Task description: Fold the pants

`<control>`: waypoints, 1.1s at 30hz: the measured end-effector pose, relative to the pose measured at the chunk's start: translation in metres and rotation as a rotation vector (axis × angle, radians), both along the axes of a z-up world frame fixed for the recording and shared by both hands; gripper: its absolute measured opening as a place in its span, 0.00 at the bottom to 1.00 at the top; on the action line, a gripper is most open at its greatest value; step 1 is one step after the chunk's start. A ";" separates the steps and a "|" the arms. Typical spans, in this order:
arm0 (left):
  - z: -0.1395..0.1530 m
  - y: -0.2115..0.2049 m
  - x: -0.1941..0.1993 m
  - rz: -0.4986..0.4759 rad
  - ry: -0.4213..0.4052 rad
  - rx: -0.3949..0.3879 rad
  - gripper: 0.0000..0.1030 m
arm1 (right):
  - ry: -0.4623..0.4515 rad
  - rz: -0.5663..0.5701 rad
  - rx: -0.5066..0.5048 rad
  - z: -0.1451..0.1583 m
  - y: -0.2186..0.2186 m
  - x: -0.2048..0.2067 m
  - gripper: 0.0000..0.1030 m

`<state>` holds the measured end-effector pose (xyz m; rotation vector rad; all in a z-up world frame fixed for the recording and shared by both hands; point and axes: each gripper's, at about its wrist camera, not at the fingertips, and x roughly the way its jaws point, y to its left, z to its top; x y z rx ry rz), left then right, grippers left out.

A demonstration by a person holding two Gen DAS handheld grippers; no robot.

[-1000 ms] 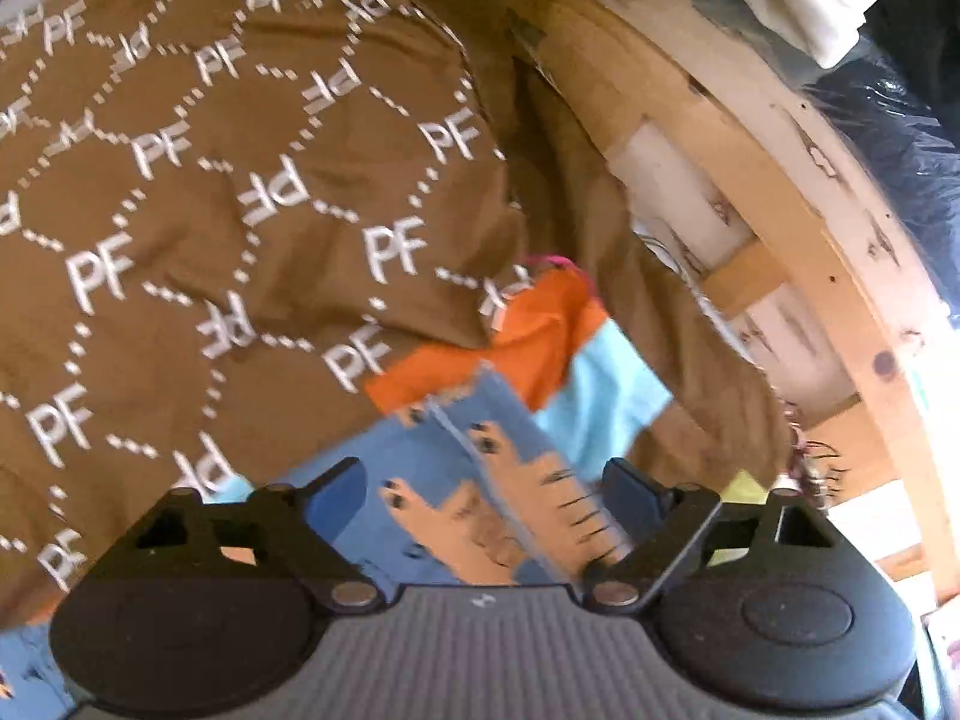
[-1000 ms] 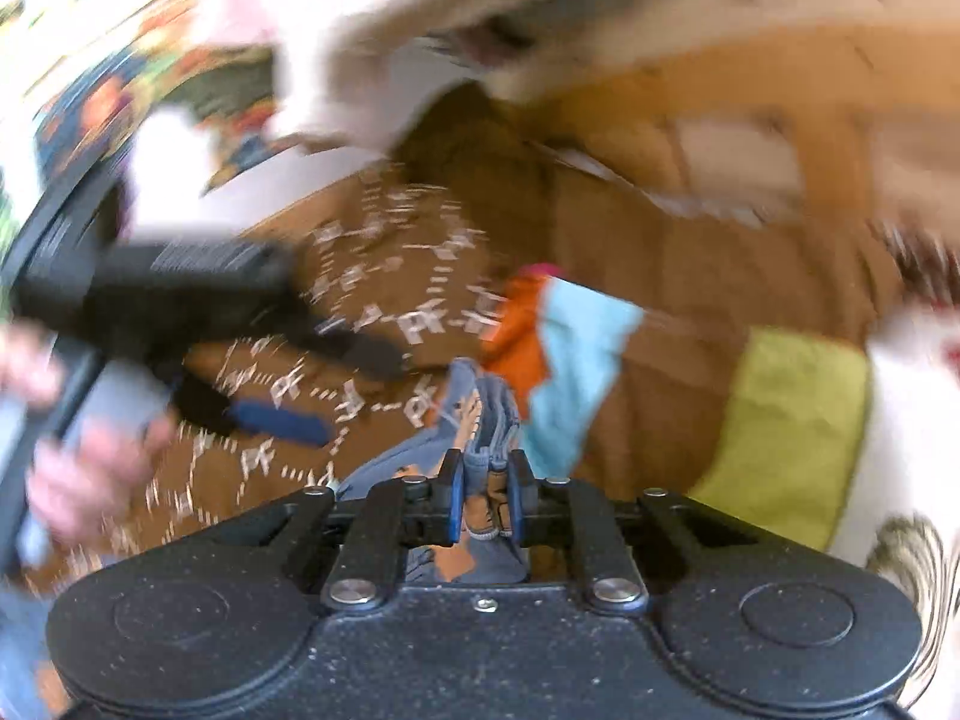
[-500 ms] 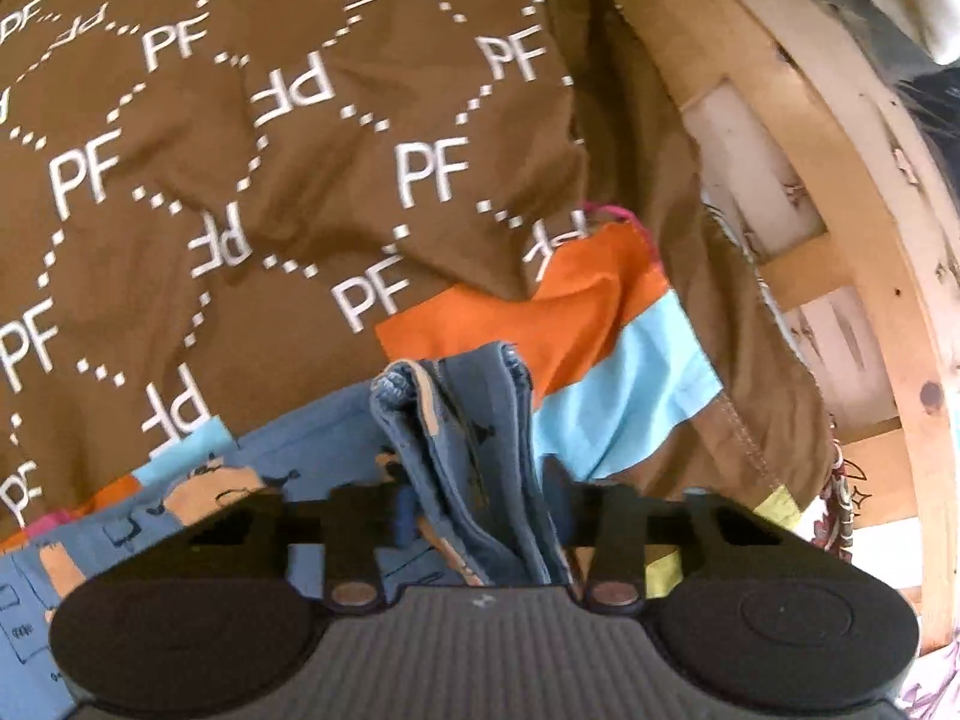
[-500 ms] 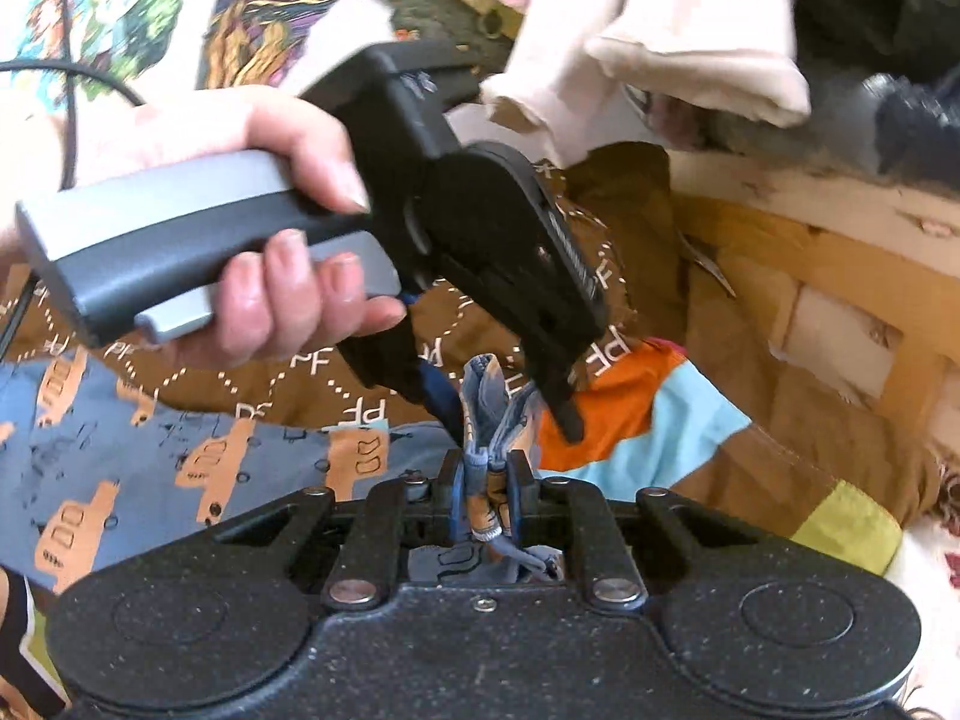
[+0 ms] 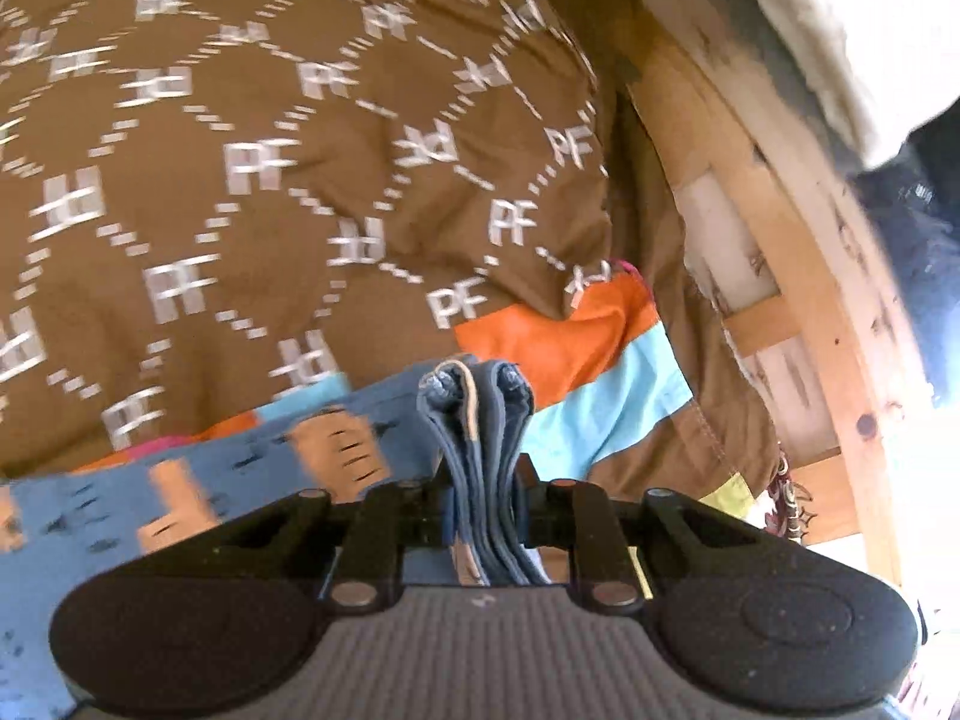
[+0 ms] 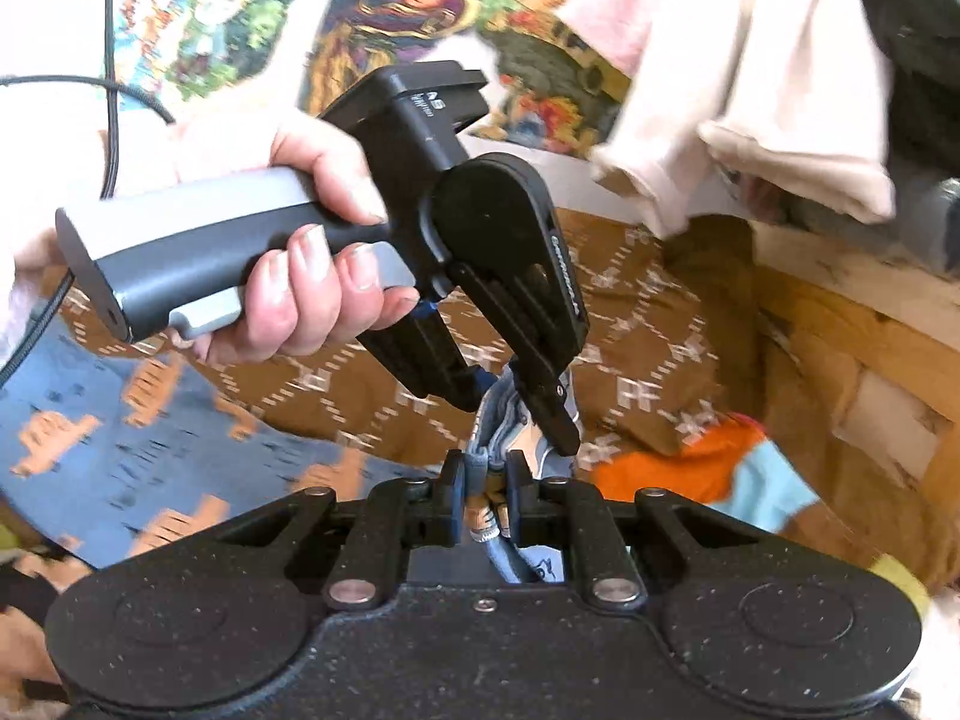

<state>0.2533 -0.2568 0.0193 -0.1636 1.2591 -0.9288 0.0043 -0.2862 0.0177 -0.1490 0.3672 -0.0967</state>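
The pants (image 5: pixel 198 480) are blue with orange cat prints and lie on a brown bedspread (image 5: pixel 270 180) printed with "PF". My left gripper (image 5: pixel 483 492) is shut on a bunched stack of the pants' edge (image 5: pixel 474 414). My right gripper (image 6: pixel 486 492) is shut on the same bunch of the pants (image 6: pixel 504 420), right beside the left gripper (image 6: pixel 516 414), which a hand holds just in front of it. The rest of the pants (image 6: pixel 120 420) spreads out to the left.
A wooden bed frame (image 5: pixel 810 300) runs along the right. An orange and light-blue patch (image 5: pixel 588 360) lies under the pants. Pale cloths (image 6: pixel 750 90) hang at the upper right, and a colourful picture cloth (image 6: pixel 390 12) and a black cable (image 6: pixel 114 60) lie behind.
My left gripper closed from open onto the bunched pants edge beside the right gripper. Both now hold the bunch together and have shifted slightly; the view is motion-blurred.
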 end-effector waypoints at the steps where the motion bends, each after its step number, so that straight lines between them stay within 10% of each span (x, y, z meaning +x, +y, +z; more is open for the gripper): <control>1: 0.000 0.015 0.000 0.021 0.004 -0.011 0.19 | -0.002 0.020 0.007 0.002 0.005 0.000 0.14; 14: -0.037 0.148 -0.012 0.210 -0.040 0.008 0.19 | 0.099 0.306 0.046 -0.013 0.083 0.009 0.14; 33: -0.078 0.189 -0.022 0.286 -0.025 -0.077 0.28 | 0.237 0.337 0.019 -0.041 0.111 0.029 0.20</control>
